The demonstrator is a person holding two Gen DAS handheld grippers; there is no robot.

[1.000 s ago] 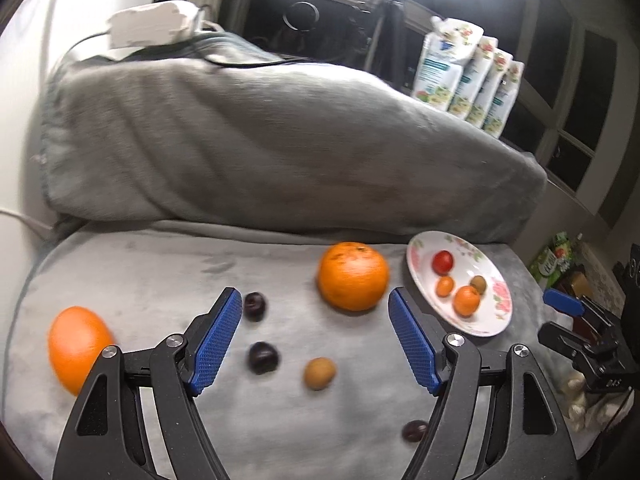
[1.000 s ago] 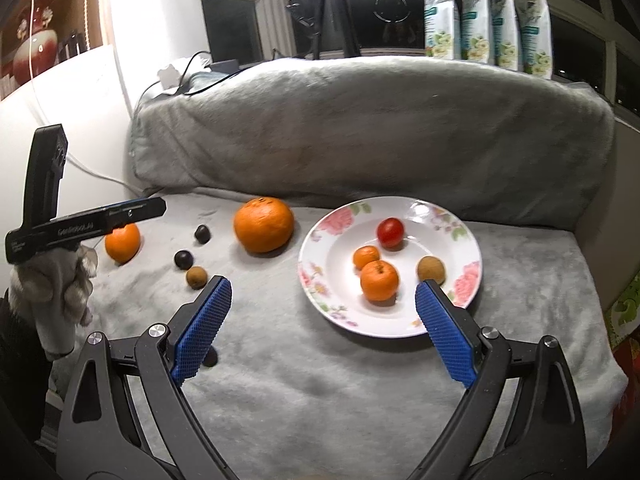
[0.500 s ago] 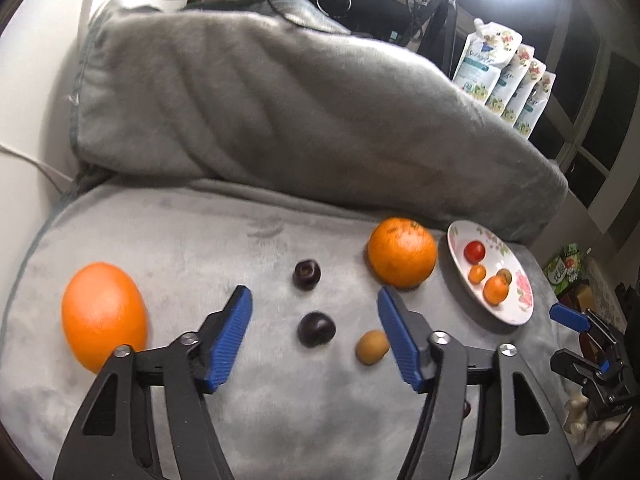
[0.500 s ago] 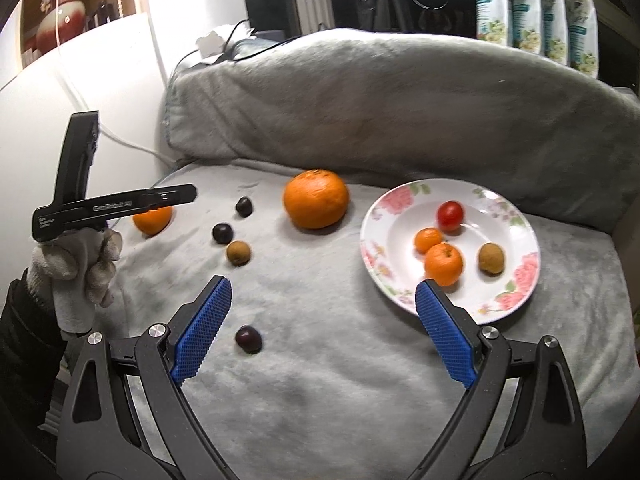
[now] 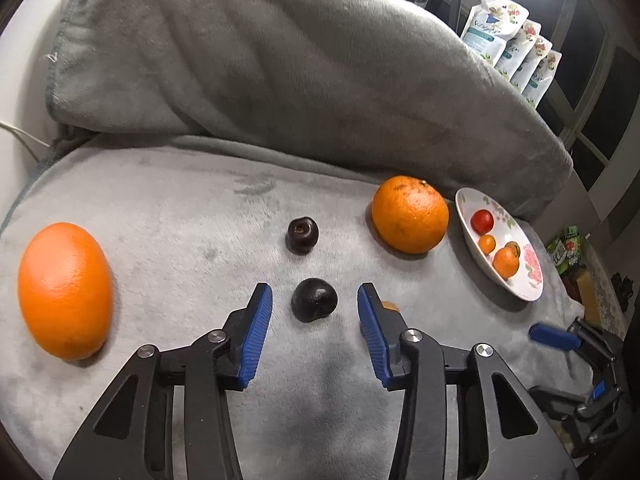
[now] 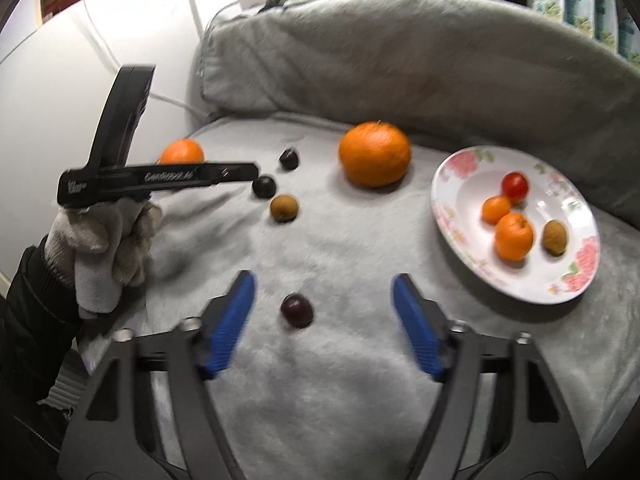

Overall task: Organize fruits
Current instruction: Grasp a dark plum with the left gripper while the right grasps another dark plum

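You are working in a home, on what looks like a sofa or daybed draped in a grey plush blanket [image 5: 168,216], its padded backrest [image 5: 280,64] filling the upper half of both frames. Behind it, at the upper right of the left wrist view, dark window panes [image 5: 612,92] and a row of refill pouches [image 5: 508,48] on the sill point to a lived-in room at night. A floral china plate [image 6: 460,184] at the right adds to that.

Three dark plums [image 5: 314,300], a brown longan [image 6: 283,208] and two oranges [image 5: 410,214] lie loose on the grey blanket; four small fruits sit in the floral plate [image 6: 472,172].
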